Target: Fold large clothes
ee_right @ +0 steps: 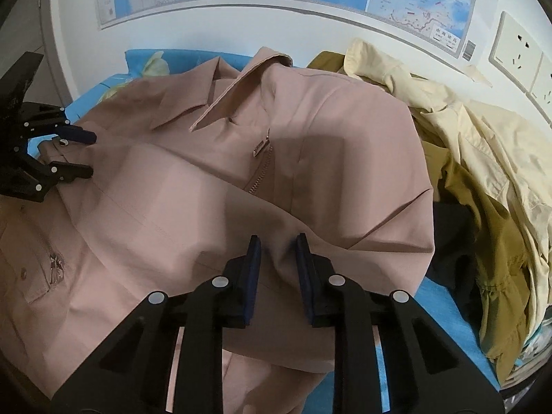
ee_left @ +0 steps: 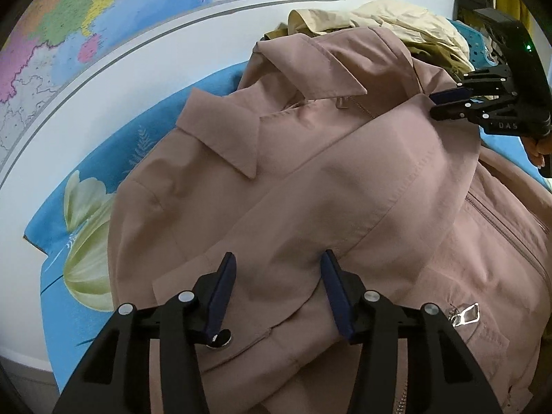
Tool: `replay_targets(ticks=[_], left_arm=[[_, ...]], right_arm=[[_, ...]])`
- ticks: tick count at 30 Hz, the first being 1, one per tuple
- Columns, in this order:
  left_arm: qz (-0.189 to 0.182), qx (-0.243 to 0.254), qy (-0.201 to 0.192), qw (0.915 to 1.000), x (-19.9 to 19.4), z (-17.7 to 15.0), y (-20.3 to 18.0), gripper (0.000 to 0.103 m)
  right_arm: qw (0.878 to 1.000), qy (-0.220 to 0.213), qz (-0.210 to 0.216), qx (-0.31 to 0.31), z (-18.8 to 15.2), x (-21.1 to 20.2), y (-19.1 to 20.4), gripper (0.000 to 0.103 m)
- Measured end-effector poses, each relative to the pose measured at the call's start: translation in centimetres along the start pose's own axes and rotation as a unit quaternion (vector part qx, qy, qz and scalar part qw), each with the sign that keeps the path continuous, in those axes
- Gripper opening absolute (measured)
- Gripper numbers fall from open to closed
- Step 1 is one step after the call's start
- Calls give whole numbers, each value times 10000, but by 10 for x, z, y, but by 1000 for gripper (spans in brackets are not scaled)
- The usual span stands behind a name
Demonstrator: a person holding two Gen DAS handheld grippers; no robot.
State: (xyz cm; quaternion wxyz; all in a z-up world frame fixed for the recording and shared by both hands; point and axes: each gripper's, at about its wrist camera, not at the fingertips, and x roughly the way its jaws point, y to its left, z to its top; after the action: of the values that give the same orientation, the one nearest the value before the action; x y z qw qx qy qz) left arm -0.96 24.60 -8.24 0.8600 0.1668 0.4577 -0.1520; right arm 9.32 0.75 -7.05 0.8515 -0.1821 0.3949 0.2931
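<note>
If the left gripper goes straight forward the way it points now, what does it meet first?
Most likely the pink jacket: the left gripper is open just over the sleeve folded across it, so fabric comes first. Depth is unclear, but the collar lies further along that line.

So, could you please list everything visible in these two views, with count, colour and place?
jacket: one, dusty pink, spread on the bed, a sleeve folded across its front
bedsheet: one, blue with pale leaves, under the jacket
cream garment: one, heaped right of the jacket
olive garment: one, in that heap
wall maps: two, multicoloured, above the bed
wall sockets: several, white, right wall
left gripper: black, blue pads, open over the sleeve
right gripper: black, partly open at the sleeve fold
</note>
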Motion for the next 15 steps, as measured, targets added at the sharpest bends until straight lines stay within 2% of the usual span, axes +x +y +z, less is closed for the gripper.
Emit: replay_targets(ticks=[8,12,14,15], left_arm=[[104,-79,72,9999,5,5,2,49],[341,-254,109,9990,10,11,10,42],[526,-353,201,9978,16,15,15,43],[573,-393,251,9973,18,16,18,48]], right_arm=[[10000,-59,14,-49,-3,1,1,21],[9998,-109,-151,-11,-2,5,-5,18],[9996,-42,-273,42,-2,12,-10,20],[9996,103,-276,51,-3,20,-13,22]])
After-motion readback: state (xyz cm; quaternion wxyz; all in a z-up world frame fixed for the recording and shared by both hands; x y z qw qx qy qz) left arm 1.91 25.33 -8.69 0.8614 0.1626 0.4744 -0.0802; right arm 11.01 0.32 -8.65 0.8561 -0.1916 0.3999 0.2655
